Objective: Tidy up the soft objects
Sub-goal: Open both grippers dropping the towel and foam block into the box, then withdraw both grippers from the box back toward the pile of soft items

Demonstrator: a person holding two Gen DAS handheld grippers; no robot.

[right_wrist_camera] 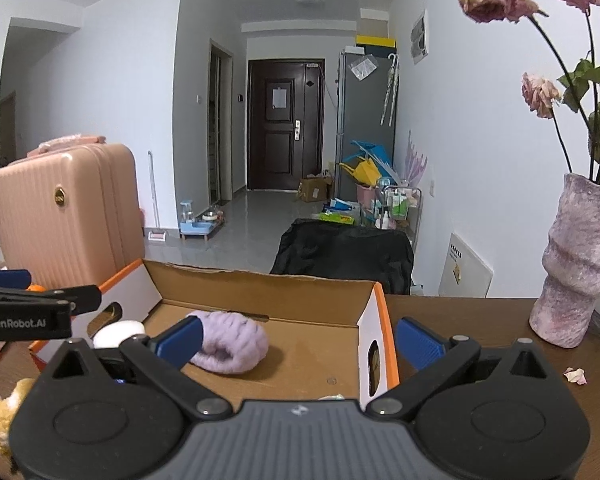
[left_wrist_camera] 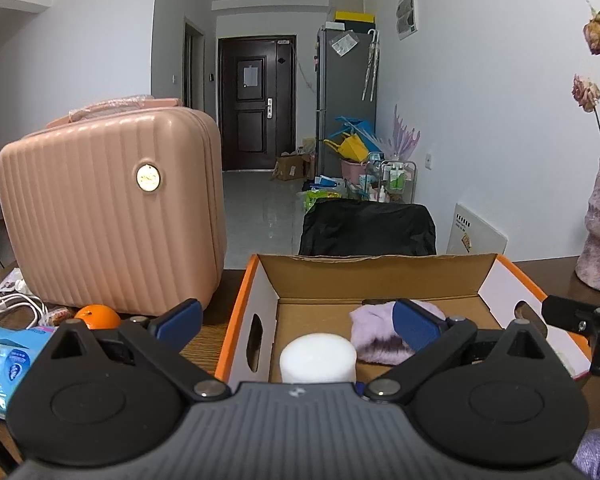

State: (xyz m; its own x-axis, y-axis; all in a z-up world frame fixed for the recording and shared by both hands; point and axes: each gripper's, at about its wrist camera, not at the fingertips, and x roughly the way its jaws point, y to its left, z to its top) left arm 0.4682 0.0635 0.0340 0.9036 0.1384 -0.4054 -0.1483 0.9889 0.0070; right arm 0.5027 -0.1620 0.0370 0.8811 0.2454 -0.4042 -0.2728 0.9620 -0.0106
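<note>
An open cardboard box with orange rims (left_wrist_camera: 236,312) (right_wrist_camera: 386,320) stands on the dark wooden table. Inside it lie a fuzzy lilac soft piece (left_wrist_camera: 374,340) (right_wrist_camera: 236,344) and a white round soft puff (left_wrist_camera: 318,360) (right_wrist_camera: 118,332). My left gripper (left_wrist_camera: 298,320) hovers open over the box's near left part, with the puff just below it and nothing between its pads. My right gripper (right_wrist_camera: 300,342) is open over the box's right wall, its left pad in front of the lilac piece and apart from it. Each gripper shows at the edge of the other's view (left_wrist_camera: 588,294) (right_wrist_camera: 40,286).
A pink ribbed suitcase (left_wrist_camera: 112,208) (right_wrist_camera: 64,216) stands left of the box, with an orange (left_wrist_camera: 98,316), white cables and a blue tissue pack (left_wrist_camera: 8,360) in front of it. A vase of dried roses (right_wrist_camera: 576,264) is on the right. A yellow plush (right_wrist_camera: 0,416) and a purple knit (left_wrist_camera: 596,456) lie near me.
</note>
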